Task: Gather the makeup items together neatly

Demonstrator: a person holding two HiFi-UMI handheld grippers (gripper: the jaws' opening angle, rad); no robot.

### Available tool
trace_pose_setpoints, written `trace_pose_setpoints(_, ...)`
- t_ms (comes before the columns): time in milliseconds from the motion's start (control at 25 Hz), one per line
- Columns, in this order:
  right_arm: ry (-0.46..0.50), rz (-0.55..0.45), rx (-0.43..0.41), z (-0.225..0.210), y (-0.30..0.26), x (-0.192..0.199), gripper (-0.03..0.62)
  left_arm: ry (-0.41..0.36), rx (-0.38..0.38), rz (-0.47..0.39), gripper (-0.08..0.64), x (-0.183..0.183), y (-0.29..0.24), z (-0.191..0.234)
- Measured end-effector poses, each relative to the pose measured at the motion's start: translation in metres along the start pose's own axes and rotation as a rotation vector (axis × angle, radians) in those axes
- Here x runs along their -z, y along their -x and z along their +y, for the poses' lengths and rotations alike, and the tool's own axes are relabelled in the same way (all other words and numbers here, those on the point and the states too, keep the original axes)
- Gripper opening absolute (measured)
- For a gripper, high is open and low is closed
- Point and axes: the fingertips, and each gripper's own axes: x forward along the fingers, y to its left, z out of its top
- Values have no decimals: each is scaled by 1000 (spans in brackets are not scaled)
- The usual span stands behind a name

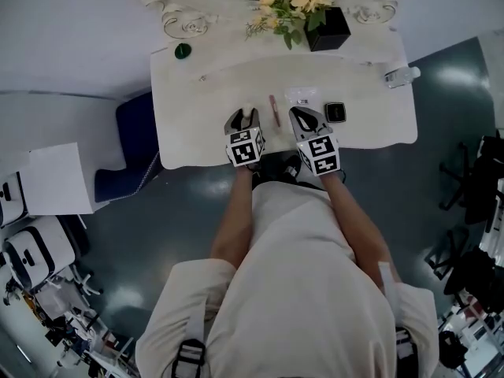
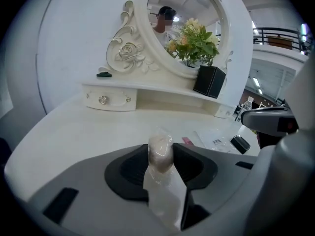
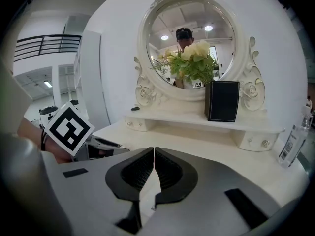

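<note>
My left gripper (image 1: 246, 117) is shut on a pale beige makeup item in a clear plastic wrapper (image 2: 160, 156), which stands up between the jaws over the white vanity table (image 1: 197, 124). To its right on the table lie a pink stick (image 1: 274, 110) (image 2: 187, 140), a clear flat packet (image 1: 302, 95) (image 2: 212, 139) and a small black compact (image 1: 335, 113) (image 2: 240, 144). My right gripper (image 1: 304, 118) (image 3: 154, 154) hovers just right of the pink stick, jaws shut with nothing between them.
A black box of flowers (image 1: 327, 30) (image 3: 222, 101) stands on the raised shelf under the oval mirror (image 3: 189, 48). A small green thing (image 1: 183, 51) lies at the shelf's left end. A water bottle (image 1: 402, 75) (image 3: 293, 141) lies at the far right.
</note>
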Motion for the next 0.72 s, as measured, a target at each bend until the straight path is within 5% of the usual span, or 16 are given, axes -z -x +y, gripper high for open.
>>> trace_pose_setpoints(440, -17, -18, -14, -18, 18, 16, 44, 86, -64, 44, 183, 17, -6, -14)
trace_pose_setpoints(720, -33, -32, 7, -25, 25, 18, 46, 71, -61, 37, 236, 11, -3, -16)
